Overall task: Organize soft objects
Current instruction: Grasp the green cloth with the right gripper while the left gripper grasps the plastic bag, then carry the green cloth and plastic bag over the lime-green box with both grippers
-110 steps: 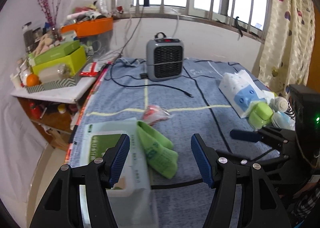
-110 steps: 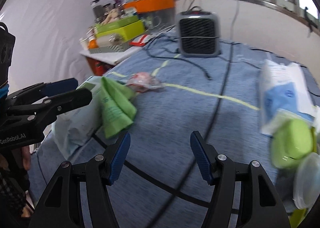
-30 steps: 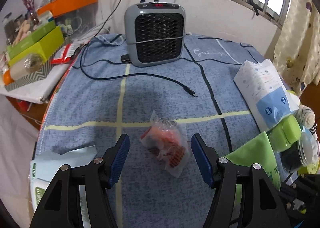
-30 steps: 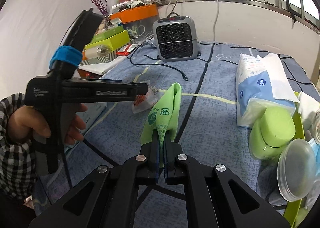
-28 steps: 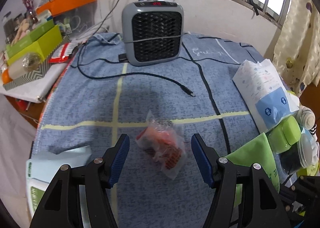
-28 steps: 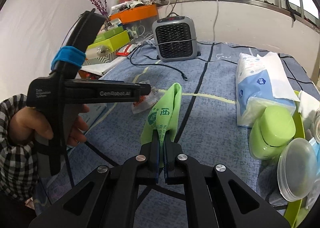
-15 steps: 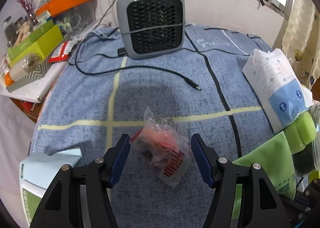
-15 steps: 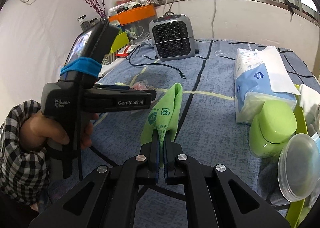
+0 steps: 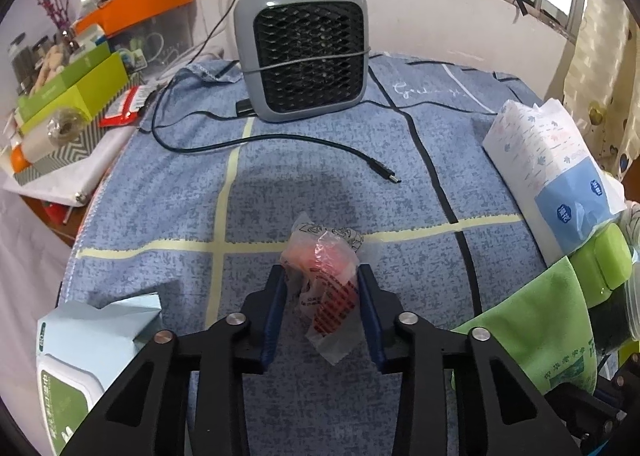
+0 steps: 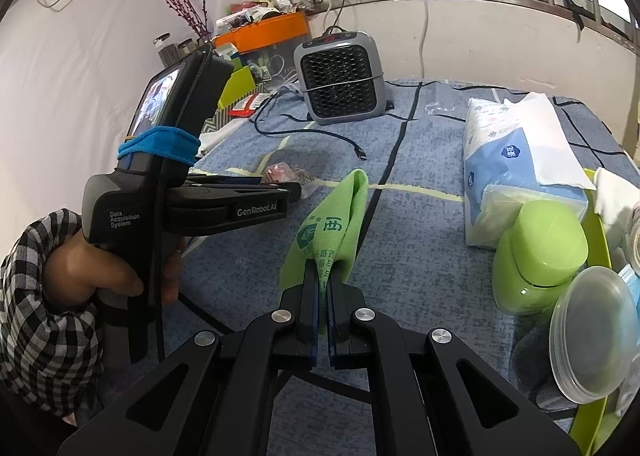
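A crinkled clear plastic packet [image 9: 320, 256] with red contents lies on the blue bedcover [image 9: 280, 184]. My left gripper [image 9: 322, 288] straddles it, its jaws closing, and both pads touch the packet's sides. In the right wrist view the packet [image 10: 280, 173] shows just past the left gripper's tips [image 10: 296, 188]. My right gripper [image 10: 324, 284] is shut on the lower end of a folded green cloth [image 10: 340, 212], which stands up from the jaws. The same green cloth [image 9: 532, 320] appears at the lower right of the left wrist view.
A grey heater [image 9: 304, 52] stands at the back, its black cable [image 9: 384, 172] trailing across the cover. A tissue pack [image 9: 552, 172], green lidded jar [image 10: 540, 252] and clear lids [image 10: 592, 332] sit right. A wet-wipes pack [image 9: 80, 344] lies left. A checked sleeve [image 10: 40, 296] holds the left gripper.
The left gripper's jaws have narrowed from wide apart onto the plastic packet and sit a little closer to it. The right gripper keeps its hold on the green cloth, unmoved.
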The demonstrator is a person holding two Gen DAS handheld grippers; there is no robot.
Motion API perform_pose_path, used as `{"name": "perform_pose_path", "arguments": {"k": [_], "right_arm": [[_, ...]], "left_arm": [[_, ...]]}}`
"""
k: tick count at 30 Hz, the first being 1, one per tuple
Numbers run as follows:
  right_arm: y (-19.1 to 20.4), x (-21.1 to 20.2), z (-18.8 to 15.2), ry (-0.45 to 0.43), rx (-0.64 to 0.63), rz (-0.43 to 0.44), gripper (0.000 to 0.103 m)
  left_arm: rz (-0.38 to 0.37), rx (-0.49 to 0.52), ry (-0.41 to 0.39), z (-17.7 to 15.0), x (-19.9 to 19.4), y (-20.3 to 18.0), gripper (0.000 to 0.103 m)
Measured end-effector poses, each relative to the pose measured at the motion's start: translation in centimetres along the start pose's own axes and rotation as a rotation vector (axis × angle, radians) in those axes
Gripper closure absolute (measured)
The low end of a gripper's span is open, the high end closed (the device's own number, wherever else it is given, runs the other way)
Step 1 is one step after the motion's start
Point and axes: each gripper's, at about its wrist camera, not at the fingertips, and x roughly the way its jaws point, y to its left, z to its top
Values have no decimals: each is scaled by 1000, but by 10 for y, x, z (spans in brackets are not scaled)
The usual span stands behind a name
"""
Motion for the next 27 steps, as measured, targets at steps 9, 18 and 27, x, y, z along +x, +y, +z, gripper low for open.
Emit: {"name": "perform_pose_path", "arguments": {"k": [9,18,27], "right_arm": [[4,-7,2,-18,-14,-17,100],[2,-25,3,-56,-20,-47,100],[1,-46,6,-100,-21,-75,100]], "left_arm": [[-26,6,-50,-4,-20,-2,71],[-67,24,-105,-12,-47,-10,71],[-108,60,-159,-18,-76,-25,71]]}}
